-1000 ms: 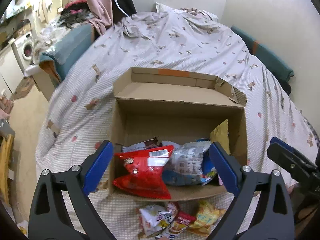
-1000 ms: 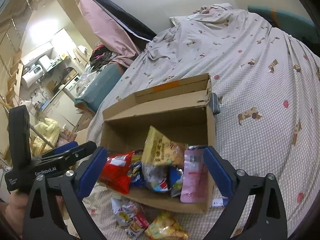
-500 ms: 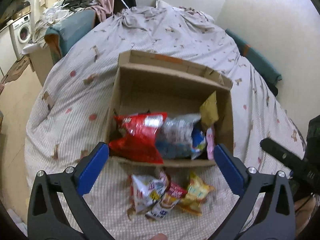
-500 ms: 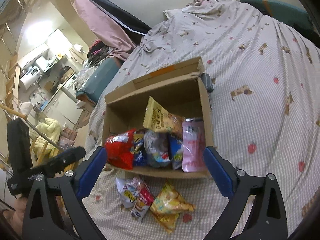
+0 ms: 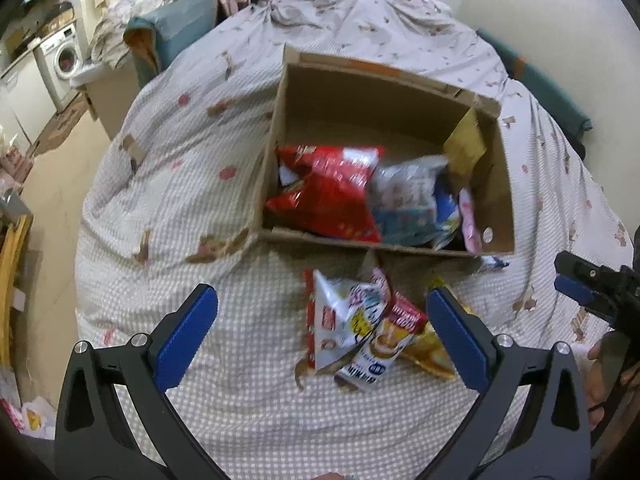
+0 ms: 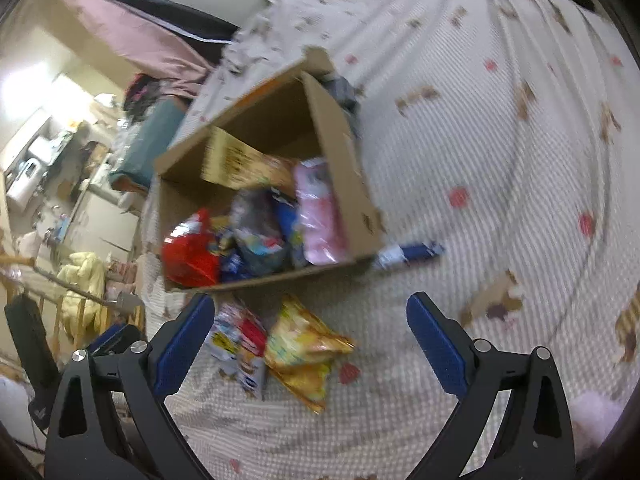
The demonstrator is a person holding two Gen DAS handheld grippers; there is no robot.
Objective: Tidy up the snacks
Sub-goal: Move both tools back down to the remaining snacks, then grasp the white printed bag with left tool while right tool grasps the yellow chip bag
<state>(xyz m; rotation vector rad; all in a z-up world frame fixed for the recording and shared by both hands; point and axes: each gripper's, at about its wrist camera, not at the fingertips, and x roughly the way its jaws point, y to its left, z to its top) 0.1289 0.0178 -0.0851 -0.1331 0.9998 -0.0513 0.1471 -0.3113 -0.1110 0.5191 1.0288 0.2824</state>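
Right now your left gripper (image 5: 322, 334) and right gripper (image 6: 306, 338) both hold their jaws wide with nothing gripped. Loose snack packets (image 5: 360, 330) lie on the bed (image 5: 180, 168), just before the cardboard box (image 5: 494, 184) of snacks.

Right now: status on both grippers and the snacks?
Left gripper open, empty. Right gripper open, empty. Cardboard box part filled; loose packets on the bedspread before it. Nothing in the way.

Both wrist cams angled down, near; share box (image 5: 384, 120) (image 6: 340, 152), bed (image 5: 200, 168).
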